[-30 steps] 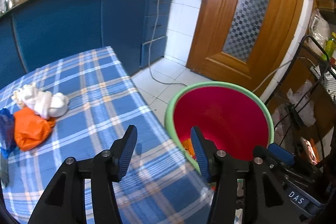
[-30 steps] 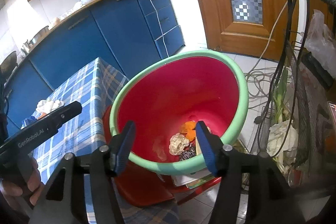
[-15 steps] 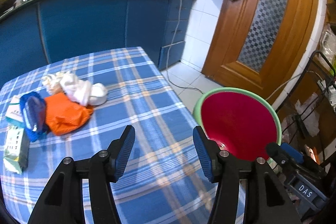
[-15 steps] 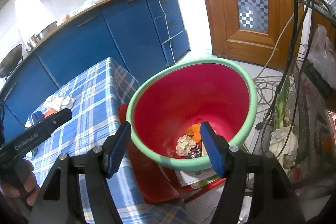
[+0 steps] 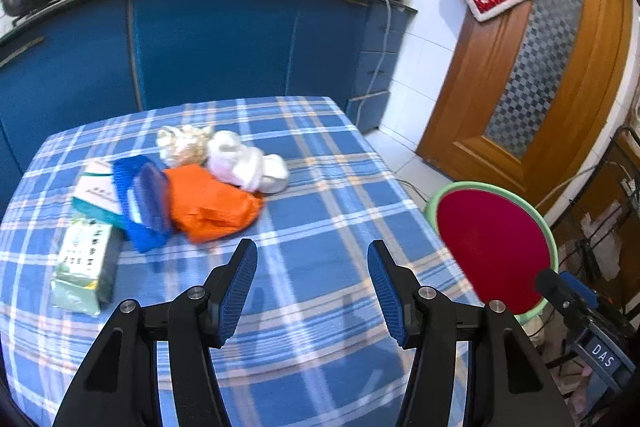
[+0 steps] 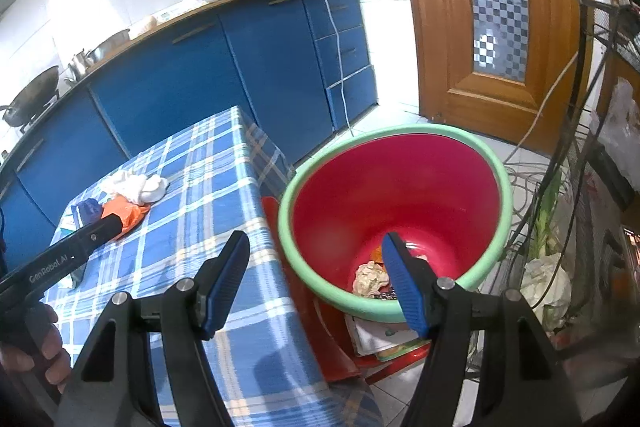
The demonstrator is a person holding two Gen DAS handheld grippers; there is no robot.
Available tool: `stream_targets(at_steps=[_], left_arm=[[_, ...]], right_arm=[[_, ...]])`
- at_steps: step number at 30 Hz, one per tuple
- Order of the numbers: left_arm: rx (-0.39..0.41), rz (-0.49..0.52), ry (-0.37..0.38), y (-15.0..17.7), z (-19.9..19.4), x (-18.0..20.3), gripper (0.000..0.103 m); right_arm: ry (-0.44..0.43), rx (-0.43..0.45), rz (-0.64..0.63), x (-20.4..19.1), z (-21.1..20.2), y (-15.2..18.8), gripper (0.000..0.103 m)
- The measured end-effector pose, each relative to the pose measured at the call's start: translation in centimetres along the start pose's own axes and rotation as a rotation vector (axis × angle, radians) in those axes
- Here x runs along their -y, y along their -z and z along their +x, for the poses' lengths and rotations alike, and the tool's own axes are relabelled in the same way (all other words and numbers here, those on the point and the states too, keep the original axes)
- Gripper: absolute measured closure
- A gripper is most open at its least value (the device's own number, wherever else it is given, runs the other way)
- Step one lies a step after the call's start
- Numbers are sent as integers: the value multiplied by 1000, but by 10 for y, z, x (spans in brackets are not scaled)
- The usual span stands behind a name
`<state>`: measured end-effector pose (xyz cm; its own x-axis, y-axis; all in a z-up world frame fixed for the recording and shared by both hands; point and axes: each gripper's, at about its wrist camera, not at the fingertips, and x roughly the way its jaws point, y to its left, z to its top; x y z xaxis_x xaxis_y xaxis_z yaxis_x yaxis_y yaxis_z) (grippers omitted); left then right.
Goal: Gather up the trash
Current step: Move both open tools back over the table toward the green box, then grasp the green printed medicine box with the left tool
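1. Kitchen with blue cabinets, and the checked tablecloth (image 5: 320,227) now fills the left wrist view, which a second ago was mostly red bin (image 6: 400,187).
2. Trash pile sits far left on the table: orange bag (image 5: 212,203), white wads (image 5: 248,163), blue wrapper (image 5: 140,199), cartons (image 5: 84,263).
3. Left gripper (image 5: 312,283) has swung toward the pile, jaws spread, empty.
4. Right gripper (image 6: 316,279) is also spread and empty, between table edge and bin.
5. Looks like the next pickup is starting.
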<state>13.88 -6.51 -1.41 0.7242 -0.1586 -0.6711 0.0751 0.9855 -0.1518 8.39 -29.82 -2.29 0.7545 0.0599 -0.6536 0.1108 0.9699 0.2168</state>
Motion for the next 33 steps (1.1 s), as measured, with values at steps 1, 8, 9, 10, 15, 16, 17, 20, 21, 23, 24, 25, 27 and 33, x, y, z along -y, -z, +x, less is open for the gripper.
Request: stream_targets(at_steps=[1,8,9,10,15,16,17,20,21,23,24,25,27,33], left_arm=[[3,-6,-7,0,-2,-5,44],[20,-39,-57,2,-11,-32,44],[23,-44,-65,2,-12,-36,44],[27,-48,-74,3,-14,-41,44],[35,-58,-124,4,-19,-61,44],[35,-64,-131,4,-20,-66,44],[34,-69,-137,5,-21,-70,44],[37,-87,-159,6,-24,-83,44],[38,-92,-171,6,-25,-89,44],[39,-99,-192,6,-27,-97,44],[38,-103,-208,6,-27,-103,44],[36,-109,-225,6,-27,-109,43],[35,-124,-247,7,-28,-121,41],[0,-152,-263,8,-23,-153,33]], right_arm=[[-3,1,-7,-4,0,0,33],[-22,-1,-44,-23,-1,1,33],[-25,-2,-49,-26,-1,1,33],[-29,-3,-54,-29,0,1,33],[-45,-11,-82,-45,2,3,33],[-48,-13,-87,-48,3,4,33],[-52,-16,-92,-51,4,4,33],[-65,-25,-106,-60,7,5,33],[-70,-27,-110,-63,8,6,33],[-78,-34,-119,-68,10,7,33],[-83,-37,-122,-70,10,7,33],[-87,-41,-127,-72,12,8,33],[-92,-46,-136,-77,13,9,33],[-102,-67,-157,-90,21,14,33]])
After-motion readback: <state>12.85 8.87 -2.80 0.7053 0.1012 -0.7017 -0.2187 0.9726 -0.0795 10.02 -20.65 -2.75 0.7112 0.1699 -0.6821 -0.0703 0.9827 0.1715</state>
